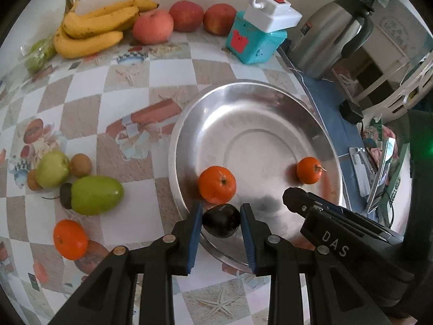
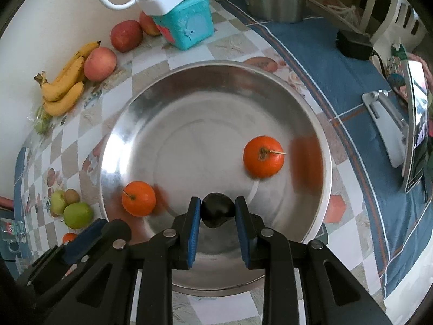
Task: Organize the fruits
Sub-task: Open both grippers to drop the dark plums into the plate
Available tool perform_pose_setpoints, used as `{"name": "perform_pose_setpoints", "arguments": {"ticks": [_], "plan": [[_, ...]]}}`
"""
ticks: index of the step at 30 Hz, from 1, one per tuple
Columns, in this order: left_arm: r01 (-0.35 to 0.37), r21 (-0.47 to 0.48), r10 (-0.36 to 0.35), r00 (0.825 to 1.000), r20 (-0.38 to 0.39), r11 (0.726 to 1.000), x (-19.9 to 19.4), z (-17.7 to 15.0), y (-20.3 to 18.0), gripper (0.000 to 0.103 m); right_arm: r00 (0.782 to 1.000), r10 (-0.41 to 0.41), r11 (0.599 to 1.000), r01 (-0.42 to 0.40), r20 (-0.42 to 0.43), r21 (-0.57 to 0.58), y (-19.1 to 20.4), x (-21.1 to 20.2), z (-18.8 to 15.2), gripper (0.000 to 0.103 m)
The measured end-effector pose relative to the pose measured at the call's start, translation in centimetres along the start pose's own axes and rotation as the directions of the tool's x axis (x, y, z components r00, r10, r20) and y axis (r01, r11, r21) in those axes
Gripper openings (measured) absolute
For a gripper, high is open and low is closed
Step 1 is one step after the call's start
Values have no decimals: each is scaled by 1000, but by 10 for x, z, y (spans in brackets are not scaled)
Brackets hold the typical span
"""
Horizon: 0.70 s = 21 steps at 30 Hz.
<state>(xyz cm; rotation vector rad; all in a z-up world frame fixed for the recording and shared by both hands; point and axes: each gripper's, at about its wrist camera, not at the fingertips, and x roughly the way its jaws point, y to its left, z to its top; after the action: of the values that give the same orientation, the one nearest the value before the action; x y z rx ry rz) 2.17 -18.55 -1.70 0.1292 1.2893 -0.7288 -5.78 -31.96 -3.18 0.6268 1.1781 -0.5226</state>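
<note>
A steel bowl (image 1: 270, 103) (image 2: 173, 86) holds two oranges (image 1: 216, 184) (image 1: 309, 170) (image 2: 138, 198) (image 2: 263, 156). My left gripper (image 1: 221, 220) is shut on a dark fruit (image 1: 221, 220) over the bowl's near rim. My right gripper (image 2: 217, 212) is shut on another dark fruit (image 2: 217, 212) above the bowl's near side. On the table to the left lie green fruits (image 1: 94, 195) (image 1: 52, 168), a brown fruit (image 1: 80, 165), an orange (image 1: 70, 239) and a further dark fruit (image 1: 65, 195).
Bananas (image 1: 94, 27) and three apples (image 1: 153, 26) line the back wall. A teal box (image 1: 254, 40) with a white power strip (image 1: 273, 13) and a steel kettle (image 1: 333, 38) stand behind the bowl. A phone on a stand (image 2: 414, 135) is at the right.
</note>
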Motion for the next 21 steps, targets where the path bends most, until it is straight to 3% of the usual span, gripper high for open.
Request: {"name": "perform_pose_setpoints", "arguments": {"ticks": [2,8,12,16,18,21], "plan": [[9,-15,-9,1000,-7,1000,2,0,2,34,1000,-4,1000,4,-3,2,0,0,0,27],[14,-47,-14,1000,2,999,-3,2,11,55,1000,-14,1000,14,-2,20,-2,-1,1,27],[16,-65,-15,1000,8,998,-8,4,16,56,1000,-19,1000,19,14,22,-2,-8,2,40],[-8,-101,10,1000,20,995,-16,6,29,68,1000,-13,1000,13,28,9,2,-12,3,43],[-35,-137,38,999,22,990,-20,7,40,72,999,-16,1000,16,28,2,3,-13,3,58],[-83,-197,90,996,24,977,-24,7,61,81,999,-27,1000,28,31,-13,7,-13,3,64]]}}
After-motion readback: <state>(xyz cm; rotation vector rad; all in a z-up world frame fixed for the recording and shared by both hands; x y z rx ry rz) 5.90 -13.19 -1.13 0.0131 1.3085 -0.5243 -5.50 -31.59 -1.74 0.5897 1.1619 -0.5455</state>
